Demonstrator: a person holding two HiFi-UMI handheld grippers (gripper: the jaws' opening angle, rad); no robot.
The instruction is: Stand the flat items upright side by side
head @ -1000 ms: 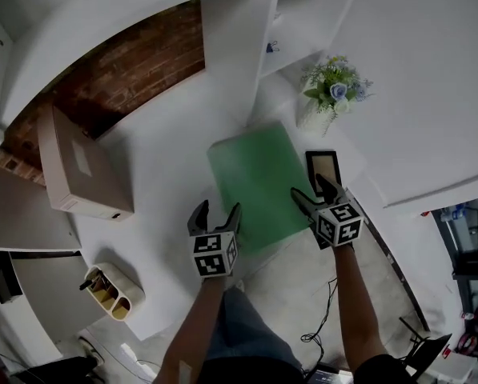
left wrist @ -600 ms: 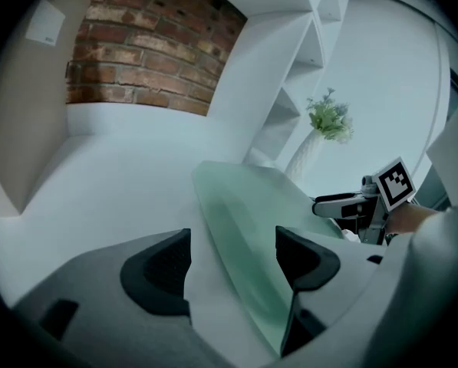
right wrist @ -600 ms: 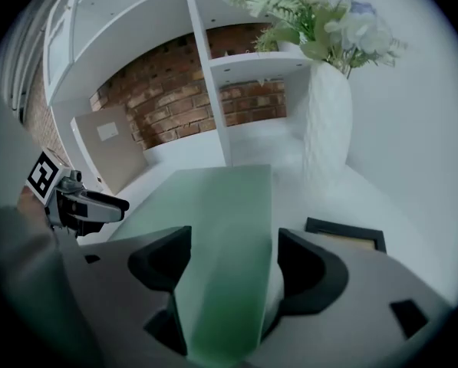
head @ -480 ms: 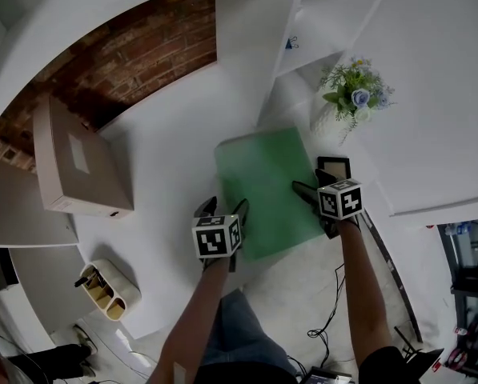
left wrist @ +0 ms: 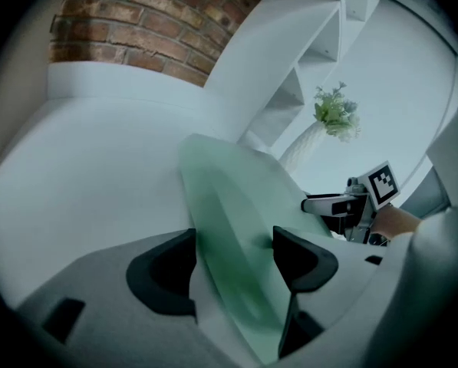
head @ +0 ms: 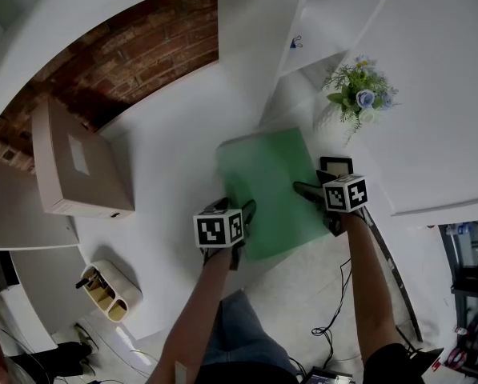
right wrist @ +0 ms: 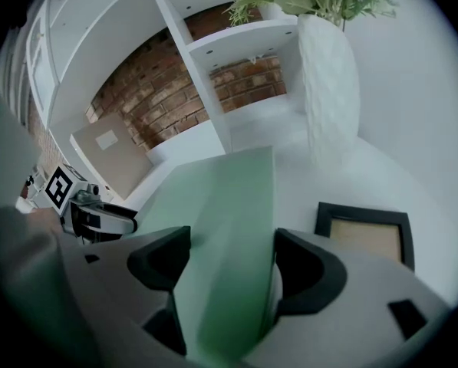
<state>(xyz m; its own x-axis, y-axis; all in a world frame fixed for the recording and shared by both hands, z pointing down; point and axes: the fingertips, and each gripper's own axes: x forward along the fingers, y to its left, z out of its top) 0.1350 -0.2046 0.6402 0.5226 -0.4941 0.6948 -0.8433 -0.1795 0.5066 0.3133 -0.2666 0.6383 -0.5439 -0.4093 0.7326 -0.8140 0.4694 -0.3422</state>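
Observation:
A flat green board lies on the white table, blurred in the left gripper view. My left gripper is at its near-left edge, which runs between the wide jaws; no pad visibly presses. My right gripper is at the board's right edge, and the green sheet passes between its spread jaws too. A black picture frame lies flat just right of the board, beside the right gripper.
A white vase with flowers stands behind the frame, tall in the right gripper view. A white shelf unit rises at the back. A cardboard box sits far left, and a small desk caddy is near the table's front-left corner.
My left gripper has moved forward and right from beside the board, so the board's edge now sits between its jaws. The right gripper stays at the board's right edge.

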